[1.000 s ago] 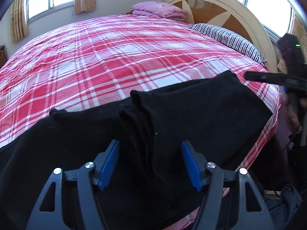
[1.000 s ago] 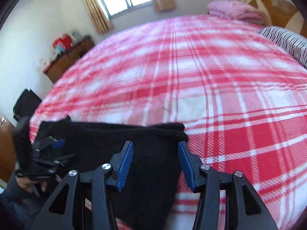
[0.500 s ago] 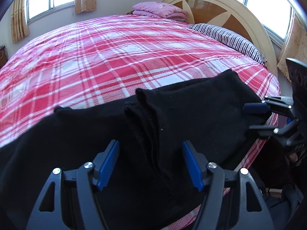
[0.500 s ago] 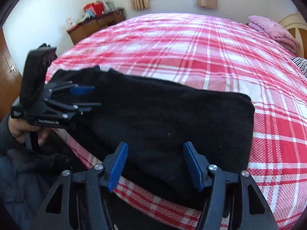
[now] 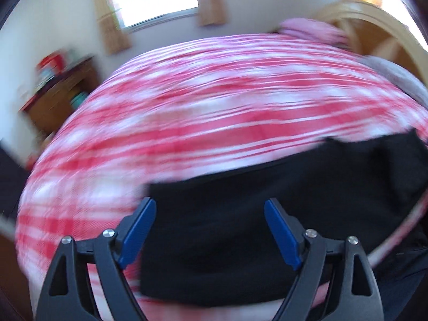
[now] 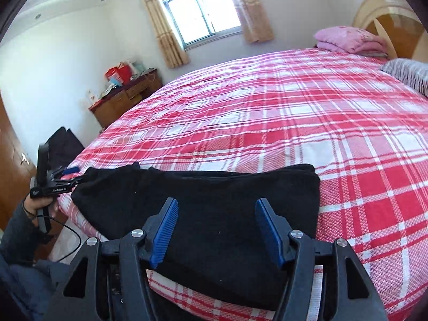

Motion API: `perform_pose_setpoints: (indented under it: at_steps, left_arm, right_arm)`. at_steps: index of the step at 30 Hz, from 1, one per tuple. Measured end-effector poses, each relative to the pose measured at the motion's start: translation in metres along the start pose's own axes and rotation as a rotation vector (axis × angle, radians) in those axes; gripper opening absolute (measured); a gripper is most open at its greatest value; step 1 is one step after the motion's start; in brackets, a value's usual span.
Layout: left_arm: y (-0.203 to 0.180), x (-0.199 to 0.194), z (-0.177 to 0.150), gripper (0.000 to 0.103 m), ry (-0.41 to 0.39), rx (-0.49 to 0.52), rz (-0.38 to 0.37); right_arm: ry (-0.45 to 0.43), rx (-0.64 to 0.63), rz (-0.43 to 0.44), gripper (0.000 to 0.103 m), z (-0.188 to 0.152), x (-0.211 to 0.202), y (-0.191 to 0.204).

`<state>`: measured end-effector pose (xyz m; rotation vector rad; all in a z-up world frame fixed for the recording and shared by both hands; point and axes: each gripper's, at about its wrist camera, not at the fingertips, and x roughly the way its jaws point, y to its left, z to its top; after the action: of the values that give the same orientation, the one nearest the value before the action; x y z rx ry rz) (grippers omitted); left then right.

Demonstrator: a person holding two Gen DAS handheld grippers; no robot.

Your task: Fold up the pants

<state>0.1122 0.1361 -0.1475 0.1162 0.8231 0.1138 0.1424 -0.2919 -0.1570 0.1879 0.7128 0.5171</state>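
The black pants (image 6: pixel 203 203) lie folded in a flat band along the near edge of the red plaid bed (image 6: pixel 267 112). My right gripper (image 6: pixel 216 230) is open and empty, hovering over the pants' middle. My left gripper (image 5: pixel 210 230) is open and empty over the left end of the pants (image 5: pixel 254 214); that view is motion-blurred. In the right wrist view the left gripper (image 6: pixel 68 175) sits at the pants' left end, jaws apart.
A pink folded blanket (image 6: pixel 347 38) and a striped pillow (image 6: pixel 406 73) lie by the wooden headboard (image 6: pixel 388 8). A wooden dresser (image 6: pixel 125 99) with clutter stands by the window wall. A black bag (image 6: pixel 62 144) sits beside the bed's left corner.
My left gripper has swung left to the pants' left end, blurring its view. My right gripper has pulled back and turned right over the pants. Both stay open.
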Motion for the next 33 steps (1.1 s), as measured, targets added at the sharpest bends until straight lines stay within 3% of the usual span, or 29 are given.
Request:
perform_pose_setpoints:
  at_steps: [3,8,10,12,16,20,23,24,25,29,33]
  left_arm:
    - [0.053,0.010,-0.020,0.086,0.028,-0.145,0.014]
    - [0.081,0.026,-0.040,0.072,0.064,-0.296,-0.118]
    - [0.072,0.024,-0.039,0.071,0.047,-0.274,-0.131]
    - [0.058,0.027,-0.036,0.057,0.053,-0.244,-0.162]
    - [0.044,0.033,-0.037,0.057,0.055,-0.183,-0.136]
    - [0.051,0.033,-0.041,0.058,0.041,-0.210,-0.172]
    - [0.049,0.027,-0.040,0.040,0.046,-0.204,-0.199]
    - [0.047,0.027,-0.039,0.027,0.049,-0.194,-0.208]
    - [0.044,0.027,-0.039,0.024,0.055,-0.188,-0.225]
    - [0.049,0.024,-0.037,0.021,0.049,-0.235,-0.256]
    - [0.060,0.004,-0.029,0.020,-0.011,-0.315,-0.356]
  right_arm:
    - [-0.002,0.012,-0.003,0.062,-0.001,0.001,-0.002]
    - [0.005,0.016,-0.017,0.062,-0.004,0.004,-0.004]
    - [0.009,0.014,-0.022,0.062,-0.006,0.006,-0.004]
    - [0.013,0.012,-0.023,0.062,-0.007,0.008,-0.004]
    - [0.022,0.011,-0.019,0.062,-0.010,0.011,-0.005]
    - [0.026,0.007,-0.022,0.062,-0.011,0.013,-0.003]
    - [0.022,0.008,-0.024,0.062,-0.012,0.013,-0.003]
    - [0.022,0.008,-0.023,0.062,-0.012,0.013,-0.003]
    - [0.021,0.009,-0.023,0.062,-0.012,0.013,-0.003]
    - [0.014,0.013,-0.025,0.062,-0.011,0.012,-0.005]
    - [-0.015,0.030,-0.037,0.062,-0.009,0.007,-0.009]
